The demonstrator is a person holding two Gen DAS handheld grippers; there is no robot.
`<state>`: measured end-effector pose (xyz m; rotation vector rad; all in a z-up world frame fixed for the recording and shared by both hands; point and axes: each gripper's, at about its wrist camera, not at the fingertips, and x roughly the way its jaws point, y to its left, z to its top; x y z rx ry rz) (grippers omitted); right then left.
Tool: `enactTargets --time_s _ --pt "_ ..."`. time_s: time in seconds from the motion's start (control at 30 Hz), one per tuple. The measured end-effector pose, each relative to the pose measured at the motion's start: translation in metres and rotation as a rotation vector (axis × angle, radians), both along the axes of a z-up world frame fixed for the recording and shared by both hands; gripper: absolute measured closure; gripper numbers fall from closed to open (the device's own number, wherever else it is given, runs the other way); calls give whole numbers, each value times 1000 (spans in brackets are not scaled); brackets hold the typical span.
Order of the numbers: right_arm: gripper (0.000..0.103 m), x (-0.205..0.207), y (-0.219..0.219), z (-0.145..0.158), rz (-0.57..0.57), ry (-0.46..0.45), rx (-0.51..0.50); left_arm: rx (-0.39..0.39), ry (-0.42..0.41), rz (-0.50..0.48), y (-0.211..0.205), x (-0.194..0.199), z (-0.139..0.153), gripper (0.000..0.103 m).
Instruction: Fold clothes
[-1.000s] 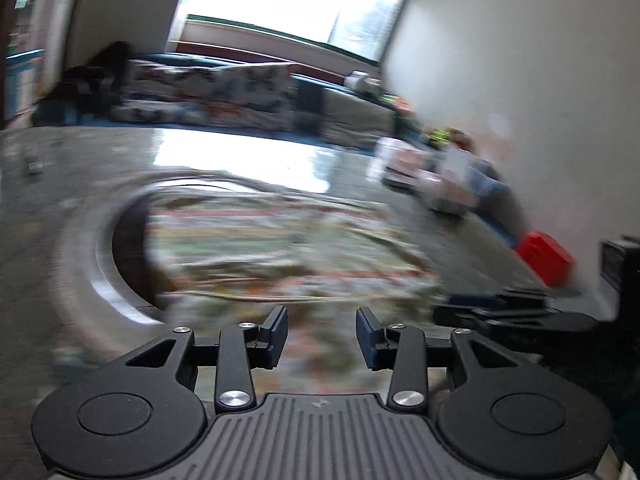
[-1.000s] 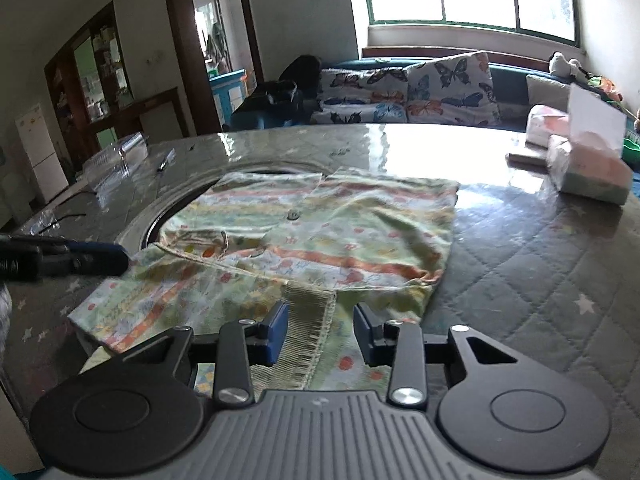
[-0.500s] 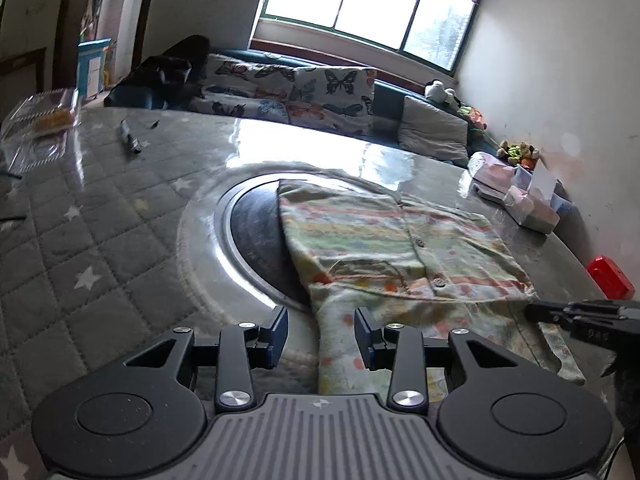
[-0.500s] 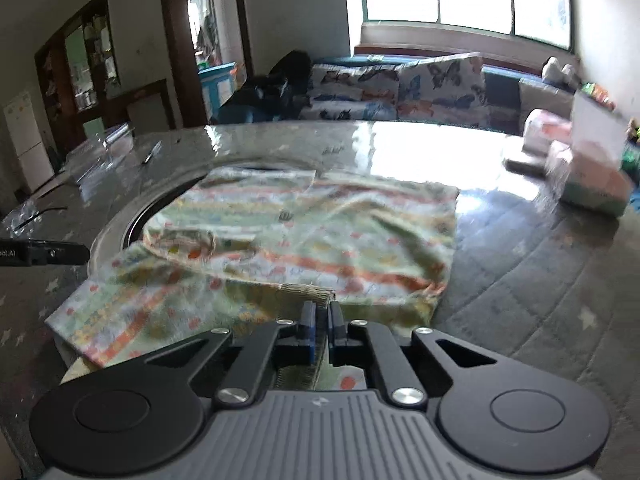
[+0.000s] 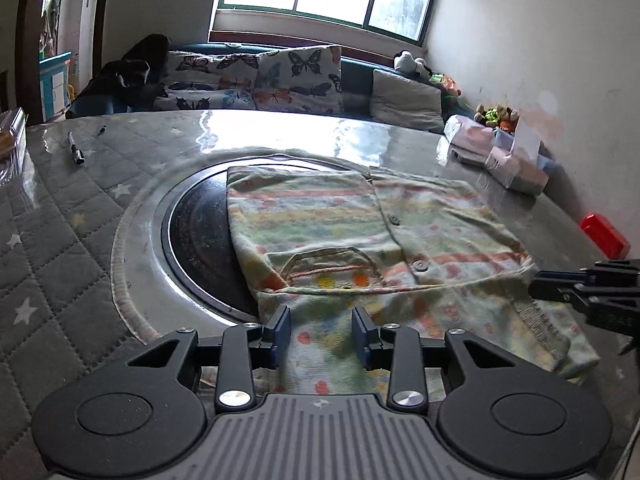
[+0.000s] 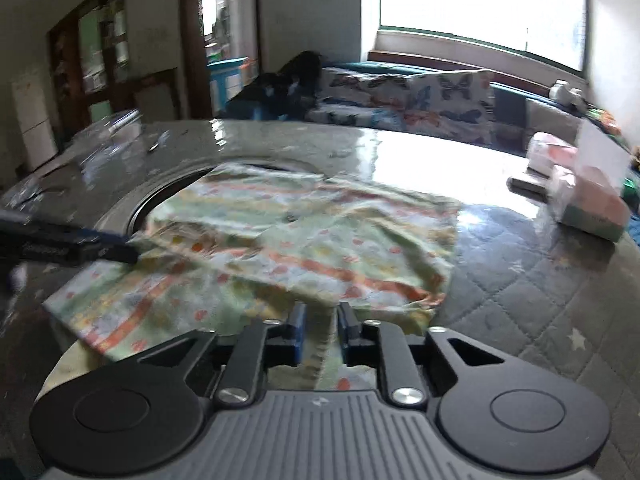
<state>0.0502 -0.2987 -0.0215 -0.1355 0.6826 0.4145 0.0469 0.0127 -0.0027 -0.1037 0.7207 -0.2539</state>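
Pastel green shirt (image 5: 360, 232) with orange stripes and dots; grey star-quilted tablecloth (image 5: 60, 248).

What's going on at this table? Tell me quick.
A person is folding a shirt on the table, with a hand-held gripper in each hand. The shirt lies partly folded, buttons up. The left hand-held gripper is open just above the shirt's near edge. The right hand-held gripper is slightly open with the ribbed cuff between its fingers. Neither has a firm grip right now.
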Motion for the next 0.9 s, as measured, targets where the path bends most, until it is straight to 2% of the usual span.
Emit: enactTargets --time_s 0.13,0.3,0.5,0.67,0.8,0.9 --pt "77 0 4 -8 32 27 -23 2 -4 -3 -2 -6 5 67" --pt "72 -13 2 0 77 19 -10 -5 -41 -79 -18 -29 20 67" --pt "68 -28 7 -11 130 27 -70 29 -20 -169 -44 -48 8 67" --pt "65 -38 4 -2 139 1 -78 65 -15 -169 -49 -59 9 64" --pt "62 -46 -1 2 141 -12 -105 50 -5 -159 -46 -69 20 55" --pt "61 -54 -4 3 151 -17 -133 30 25 -156 -45 -77 25 53"
